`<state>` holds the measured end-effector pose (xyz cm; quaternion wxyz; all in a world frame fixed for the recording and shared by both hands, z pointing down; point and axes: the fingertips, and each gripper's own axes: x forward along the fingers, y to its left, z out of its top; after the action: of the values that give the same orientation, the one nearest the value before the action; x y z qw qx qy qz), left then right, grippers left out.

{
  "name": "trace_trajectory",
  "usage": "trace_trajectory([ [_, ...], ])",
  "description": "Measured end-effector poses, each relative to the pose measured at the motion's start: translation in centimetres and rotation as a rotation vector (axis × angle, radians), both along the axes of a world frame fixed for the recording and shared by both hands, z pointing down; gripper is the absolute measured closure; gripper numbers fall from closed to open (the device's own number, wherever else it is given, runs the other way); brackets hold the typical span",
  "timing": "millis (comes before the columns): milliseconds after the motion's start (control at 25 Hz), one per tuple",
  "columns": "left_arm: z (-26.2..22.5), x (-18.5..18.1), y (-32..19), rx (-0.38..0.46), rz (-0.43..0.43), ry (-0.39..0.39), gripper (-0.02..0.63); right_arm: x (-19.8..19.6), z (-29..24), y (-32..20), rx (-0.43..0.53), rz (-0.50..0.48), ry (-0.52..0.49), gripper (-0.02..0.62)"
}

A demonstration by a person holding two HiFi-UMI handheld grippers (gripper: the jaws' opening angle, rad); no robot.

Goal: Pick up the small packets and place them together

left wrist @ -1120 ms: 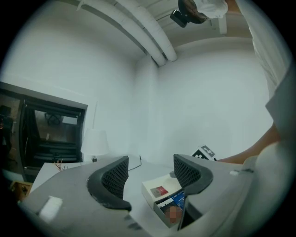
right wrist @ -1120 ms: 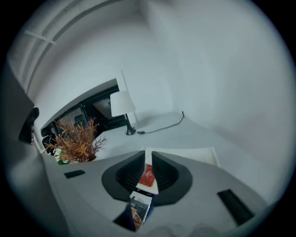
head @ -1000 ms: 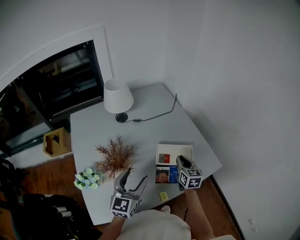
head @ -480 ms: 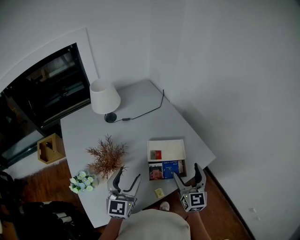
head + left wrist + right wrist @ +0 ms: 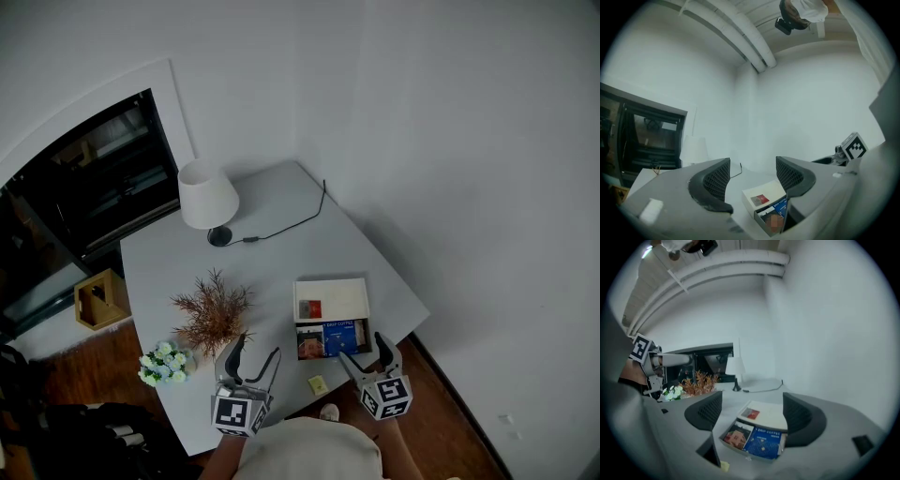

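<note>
Matte grey tabletop bears a rectangular box; left tongs gape empty, right tongs just opened, empty.

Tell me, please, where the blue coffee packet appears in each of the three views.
Head view: the blue coffee packet lies low, right of centre, in the near end of the white box.
Left gripper view: the packet is at the bottom, right of centre, only partly visible.
Right gripper view: the packet is at lower centre.
Shared landmark: the white lamp, farther back on the table.
</note>
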<state>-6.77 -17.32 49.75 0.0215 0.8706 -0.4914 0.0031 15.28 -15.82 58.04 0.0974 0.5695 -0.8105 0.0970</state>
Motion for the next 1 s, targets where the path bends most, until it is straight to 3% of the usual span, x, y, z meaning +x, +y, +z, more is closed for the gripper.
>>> trace_trajectory([
  [240,0.6,-0.1,0.1,-0.018,-0.01,0.003,0.307,0.5,11.5,-2.8,-0.434,-0.079,0.019,0.198],
  [440,0.6,0.5,0.4,-0.028,0.005,-0.006,0.307,1.0,17.8,-5.6,-0.654,-0.109,0.133,0.198],
  [680,0.7,0.3,0.6,-0.037,-0.003,-0.009,0.307,0.9,22.2,-7.3,-0.807,-0.117,0.3,0.198],
  [760,0.6,0.4,0.7,-0.04,0.0,-0.013,0.308,1.3,23.3,-7.3,-0.843,-0.099,0.366,0.16],
  [1000,0.9,0.1,0.7,-0.046,-0.012,-0.014,0.308,0.1,24.2,-8.2,-0.851,-0.09,0.392,0.168],
])
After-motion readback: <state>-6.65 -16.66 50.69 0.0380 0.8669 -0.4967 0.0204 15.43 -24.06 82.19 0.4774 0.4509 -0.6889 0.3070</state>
